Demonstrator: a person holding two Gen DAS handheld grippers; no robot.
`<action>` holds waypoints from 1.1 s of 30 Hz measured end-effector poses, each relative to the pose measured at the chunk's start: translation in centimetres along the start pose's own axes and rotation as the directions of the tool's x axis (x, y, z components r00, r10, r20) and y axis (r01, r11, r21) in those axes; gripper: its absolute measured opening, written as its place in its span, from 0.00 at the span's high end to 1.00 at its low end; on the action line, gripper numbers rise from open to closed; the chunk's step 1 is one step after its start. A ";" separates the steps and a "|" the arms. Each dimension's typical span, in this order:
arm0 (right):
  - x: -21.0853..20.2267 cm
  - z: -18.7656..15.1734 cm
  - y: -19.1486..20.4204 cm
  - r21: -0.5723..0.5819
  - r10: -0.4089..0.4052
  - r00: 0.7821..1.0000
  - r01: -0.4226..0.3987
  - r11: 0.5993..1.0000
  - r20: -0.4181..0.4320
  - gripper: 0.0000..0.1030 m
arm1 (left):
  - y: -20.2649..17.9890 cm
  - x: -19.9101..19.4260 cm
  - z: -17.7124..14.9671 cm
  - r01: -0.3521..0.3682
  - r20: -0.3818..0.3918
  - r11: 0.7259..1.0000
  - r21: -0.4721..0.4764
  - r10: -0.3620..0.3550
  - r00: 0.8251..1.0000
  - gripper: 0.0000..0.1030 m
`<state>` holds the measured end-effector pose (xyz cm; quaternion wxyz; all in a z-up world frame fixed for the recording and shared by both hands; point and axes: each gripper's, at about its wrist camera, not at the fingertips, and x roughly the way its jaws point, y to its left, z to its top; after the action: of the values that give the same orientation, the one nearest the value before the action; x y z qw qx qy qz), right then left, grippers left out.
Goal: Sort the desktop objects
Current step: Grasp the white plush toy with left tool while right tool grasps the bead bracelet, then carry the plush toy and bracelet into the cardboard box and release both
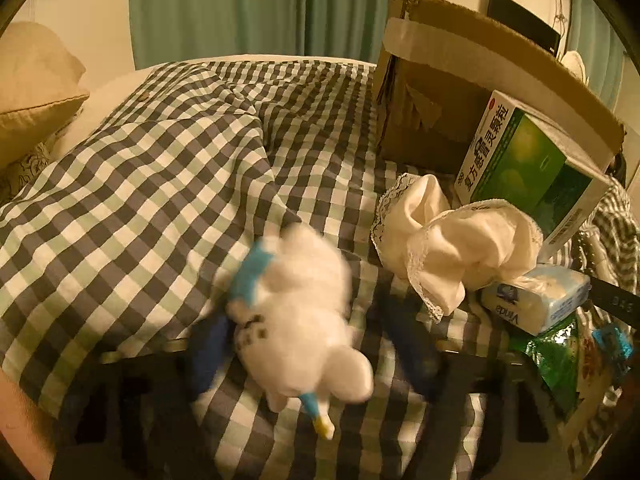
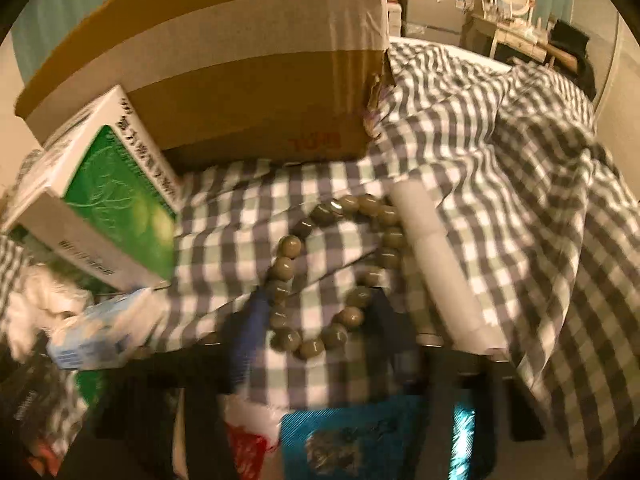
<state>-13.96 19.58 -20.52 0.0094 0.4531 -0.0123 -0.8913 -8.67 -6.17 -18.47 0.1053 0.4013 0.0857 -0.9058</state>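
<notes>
In the left wrist view a white plush toy (image 1: 308,312) with blue trim lies blurred between the spread fingers of my left gripper (image 1: 312,344), which is open around it. In the right wrist view a bead bracelet (image 2: 336,276) of greenish-brown beads lies on the checked bedspread (image 2: 500,200) between the fingers of my right gripper (image 2: 320,328), which is open; one blue finger (image 2: 248,336) touches its left side. A white tube (image 2: 440,264) lies just right of the bracelet.
A cardboard box (image 1: 440,92) stands at the back right, also in the right wrist view (image 2: 240,72). A green medicine box (image 1: 532,168), white lace cloth (image 1: 448,240), tissue pack (image 1: 536,300) and green packet (image 1: 556,356) lie beside it. A blue packet (image 2: 360,436) lies near the right gripper.
</notes>
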 end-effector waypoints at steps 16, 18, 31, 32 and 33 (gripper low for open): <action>-6.4 -0.1 -0.8 -0.012 0.080 0.995 -0.079 0.997 0.057 0.89 | -0.6 -4.1 -1.0 0.060 0.056 0.998 0.036 -0.062 0.997 0.47; -8.1 0.4 -0.7 -0.019 0.095 0.992 -0.094 0.995 0.087 0.89 | -0.6 -5.1 -0.8 0.067 0.079 0.997 0.046 -0.070 0.994 0.47; -15.1 2.2 -0.2 -0.012 0.219 0.955 -0.221 0.975 0.201 0.89 | -2.9 -10.8 3.6 0.141 0.199 0.984 0.109 -0.161 0.967 0.47; -15.4 2.7 -0.4 -0.012 0.227 0.951 -0.230 0.973 0.209 0.89 | -3.2 -11.0 4.2 0.143 0.206 0.983 0.116 -0.165 0.965 0.47; -15.8 3.5 -0.4 -0.015 0.239 0.945 -0.242 0.970 0.221 0.89 | -3.6 -11.3 5.1 0.148 0.217 0.981 0.123 -0.173 0.961 0.47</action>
<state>-7.52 20.45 -5.71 0.1138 0.3464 -0.0741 -0.9282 -5.85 -2.52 -6.44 0.0192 0.2920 0.0572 -0.9545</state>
